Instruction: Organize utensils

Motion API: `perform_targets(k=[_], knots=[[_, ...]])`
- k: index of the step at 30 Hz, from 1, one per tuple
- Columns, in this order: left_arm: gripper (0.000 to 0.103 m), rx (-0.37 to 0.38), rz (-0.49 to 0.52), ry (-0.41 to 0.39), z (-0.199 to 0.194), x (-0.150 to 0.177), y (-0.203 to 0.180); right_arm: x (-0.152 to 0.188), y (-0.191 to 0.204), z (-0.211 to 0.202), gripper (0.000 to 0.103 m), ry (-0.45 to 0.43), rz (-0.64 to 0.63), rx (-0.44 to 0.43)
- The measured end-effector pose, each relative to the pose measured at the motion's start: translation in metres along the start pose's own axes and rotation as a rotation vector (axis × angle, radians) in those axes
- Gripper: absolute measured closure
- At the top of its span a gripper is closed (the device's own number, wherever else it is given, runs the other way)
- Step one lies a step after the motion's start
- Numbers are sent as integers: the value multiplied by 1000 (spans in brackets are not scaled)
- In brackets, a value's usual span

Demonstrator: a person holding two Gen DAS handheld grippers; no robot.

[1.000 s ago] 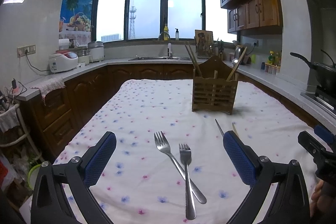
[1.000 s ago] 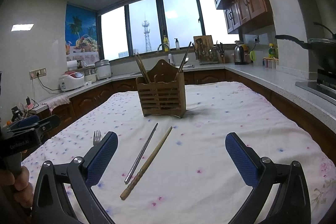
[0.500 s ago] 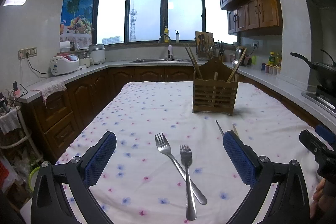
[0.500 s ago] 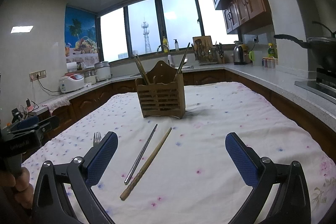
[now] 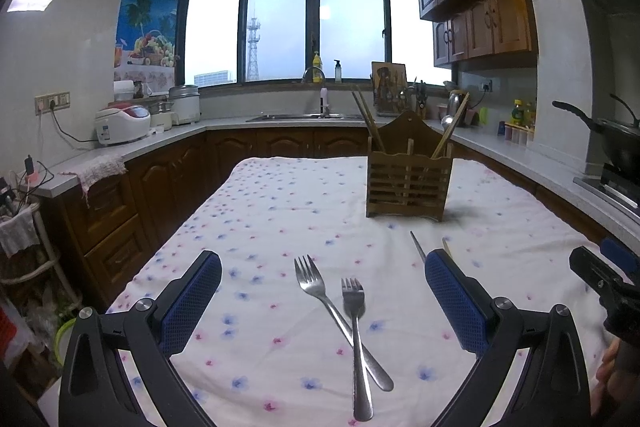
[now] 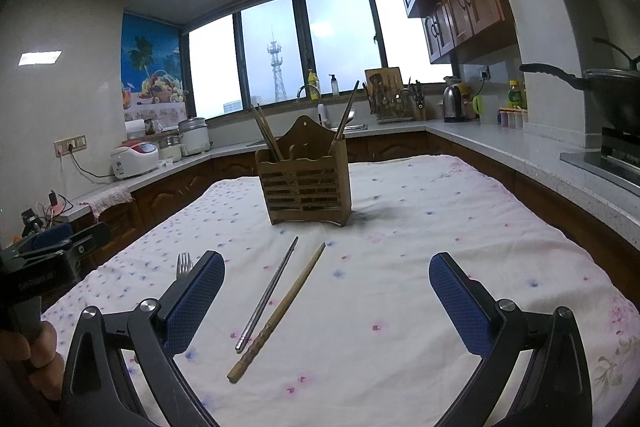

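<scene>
Two steel forks lie crossed on the flowered tablecloth, the left fork (image 5: 320, 293) under the right fork (image 5: 356, 323). My left gripper (image 5: 323, 277) hovers open just above them, nothing between its fingers. In the right wrist view a metal chopstick (image 6: 267, 295) and a wooden chopstick (image 6: 280, 311) lie side by side. My right gripper (image 6: 327, 275) stands open over them, holding nothing. A slatted wooden utensil holder (image 5: 406, 183) (image 6: 306, 183) stands upright farther back with chopsticks leaning in its end slots.
The tablecloth (image 6: 400, 267) covers a kitchen island. Counters ring it: a rice cooker (image 5: 122, 125) on the left, a sink (image 5: 304, 115) at the back, a wok (image 5: 616, 143) on the stove at right. A person's hand (image 6: 36, 359) holds the left gripper's handle.
Both views have shifted only slightly; the forks, chopsticks and holder lie where they were, and both grippers stay open.
</scene>
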State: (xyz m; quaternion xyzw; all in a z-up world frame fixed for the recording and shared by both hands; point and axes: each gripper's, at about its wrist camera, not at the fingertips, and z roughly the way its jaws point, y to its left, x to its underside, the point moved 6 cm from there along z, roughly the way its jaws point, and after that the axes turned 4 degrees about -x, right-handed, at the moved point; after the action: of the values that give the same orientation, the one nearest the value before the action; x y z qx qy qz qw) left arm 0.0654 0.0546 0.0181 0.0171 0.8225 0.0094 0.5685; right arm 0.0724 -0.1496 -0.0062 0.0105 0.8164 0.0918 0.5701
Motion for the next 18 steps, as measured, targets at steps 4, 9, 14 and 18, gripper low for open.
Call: perform_targets(k=[4,9,14,18], knots=[[1,2,4,9,1,0,-1,-1,1,0,0,-3,1,-2],[1,-1,-3,12,2,-2,0,-4,2,-1,0,-9,0,-4],[1,-5,-10,11,3,-2,3,-5,4,-1,0,-10,-1,-6],[1,-4,-16,18,5,-2,4,-5,4,-1,0,-8,0,-6]])
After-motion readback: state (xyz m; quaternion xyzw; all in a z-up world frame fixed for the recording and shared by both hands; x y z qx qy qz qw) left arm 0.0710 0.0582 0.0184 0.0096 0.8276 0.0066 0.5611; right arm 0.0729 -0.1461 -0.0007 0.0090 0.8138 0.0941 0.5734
